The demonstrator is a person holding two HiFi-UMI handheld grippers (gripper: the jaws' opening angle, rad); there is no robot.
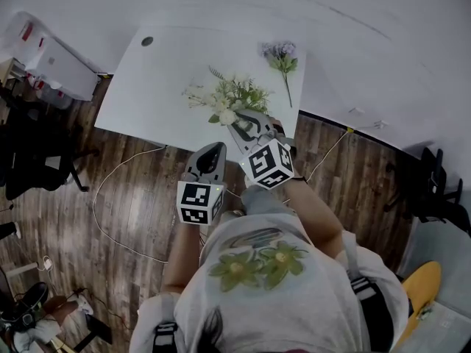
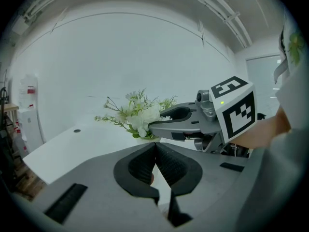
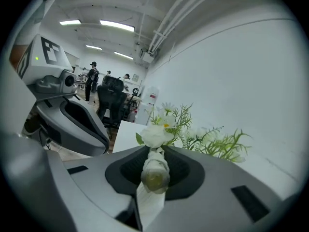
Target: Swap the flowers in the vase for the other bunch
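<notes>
White silk blooms and green sprigs, the white bunch [image 1: 234, 96], jut from the right gripper [image 1: 243, 126], whose jaws are clamped on the bunch's tape-wrapped stem [image 3: 154, 170]. The right gripper view shows the stem's cut end pinched between the pads, with the flower heads fanning out beyond the tips.

Seen from the head camera, the person's bare right forearm [image 1: 316, 212] reaches forward from the body. It carries the gripper to the near edge of the white bench [image 1: 147, 87], so the flowers hang over the benchtop. From the left gripper view the right gripper lies roughly level, pointing across the bench. Whether the bunch touches the surface or is held just clear of it cannot be told from these angles.

The left gripper [image 1: 210, 155] is held lower and nearer the body on a bent left arm [image 1: 184, 256], over the wood floor [image 1: 132, 197] just short of the bench edge and beside the right gripper. Its jaws are pressed together at the tips with nothing between them.

The purple bunch [image 1: 280, 53] lies flat on the bench toward its far right corner, well apart from both grippers, its stem pointing back toward the person.
</notes>
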